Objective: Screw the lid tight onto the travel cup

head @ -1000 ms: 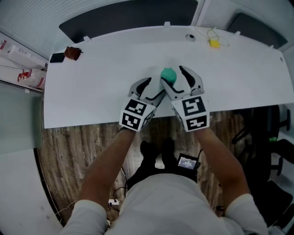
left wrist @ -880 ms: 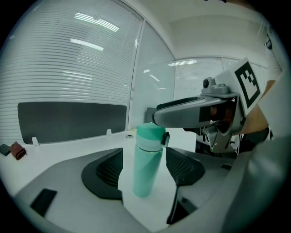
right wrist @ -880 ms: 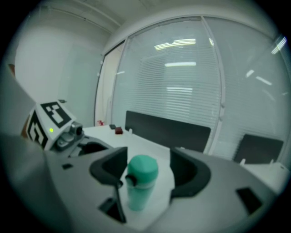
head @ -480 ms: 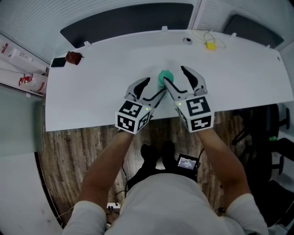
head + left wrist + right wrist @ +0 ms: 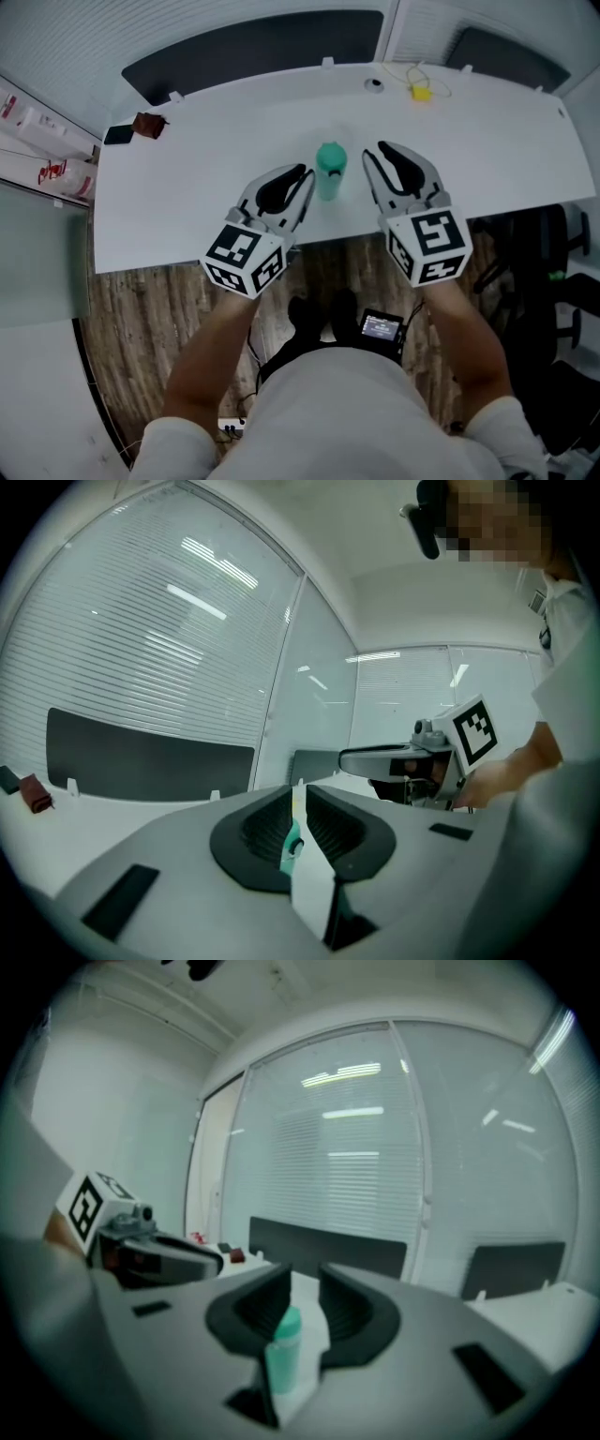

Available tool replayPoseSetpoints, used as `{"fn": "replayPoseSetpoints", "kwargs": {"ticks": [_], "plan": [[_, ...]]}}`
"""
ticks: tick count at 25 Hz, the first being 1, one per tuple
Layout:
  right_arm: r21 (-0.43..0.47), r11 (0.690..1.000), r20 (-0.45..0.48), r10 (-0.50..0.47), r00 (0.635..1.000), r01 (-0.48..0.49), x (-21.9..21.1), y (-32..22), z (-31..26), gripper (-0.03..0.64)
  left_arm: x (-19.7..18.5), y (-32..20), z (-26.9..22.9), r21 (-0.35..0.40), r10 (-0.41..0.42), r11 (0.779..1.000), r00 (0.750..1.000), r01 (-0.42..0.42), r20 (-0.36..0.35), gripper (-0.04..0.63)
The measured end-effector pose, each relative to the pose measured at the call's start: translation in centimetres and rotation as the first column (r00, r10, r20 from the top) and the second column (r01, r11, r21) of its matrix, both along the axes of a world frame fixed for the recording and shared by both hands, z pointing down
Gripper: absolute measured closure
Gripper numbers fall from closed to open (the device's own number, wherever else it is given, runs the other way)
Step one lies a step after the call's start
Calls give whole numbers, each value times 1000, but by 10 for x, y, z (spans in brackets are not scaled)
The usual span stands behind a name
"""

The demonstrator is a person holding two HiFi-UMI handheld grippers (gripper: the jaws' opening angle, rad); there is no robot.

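As left tool, right tool close narrow, empty, cup between, yellow item behind

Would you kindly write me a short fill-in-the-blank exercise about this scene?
1. The travel cup on the table is ____ in colour.
2. It stands ____ the left gripper and the right gripper.
3. It stands ____, not on its side.
Missing words: green; between; upright.
Both grippers' jaws have just been closing, with nothing held.
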State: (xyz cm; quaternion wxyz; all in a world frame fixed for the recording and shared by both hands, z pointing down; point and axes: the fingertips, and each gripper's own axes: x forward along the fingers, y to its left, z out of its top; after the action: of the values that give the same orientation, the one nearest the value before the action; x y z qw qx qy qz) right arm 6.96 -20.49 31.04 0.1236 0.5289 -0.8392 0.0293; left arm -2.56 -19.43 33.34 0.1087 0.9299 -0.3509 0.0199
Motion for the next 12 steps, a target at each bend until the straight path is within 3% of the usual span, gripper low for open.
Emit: {"fn": "replayPoseSetpoints", "kwargs": {"ticks": [4,12], "plan": [[23,1000,27,12,1000,-12,6,19,-19,550,-10,18,-21,16,-8,1000,999,9,-43,560],[16,999,50,39,998,-40,8,63,-30,574,-29,59,-39,-2,-16,1000,997,16,-79,568]]}}
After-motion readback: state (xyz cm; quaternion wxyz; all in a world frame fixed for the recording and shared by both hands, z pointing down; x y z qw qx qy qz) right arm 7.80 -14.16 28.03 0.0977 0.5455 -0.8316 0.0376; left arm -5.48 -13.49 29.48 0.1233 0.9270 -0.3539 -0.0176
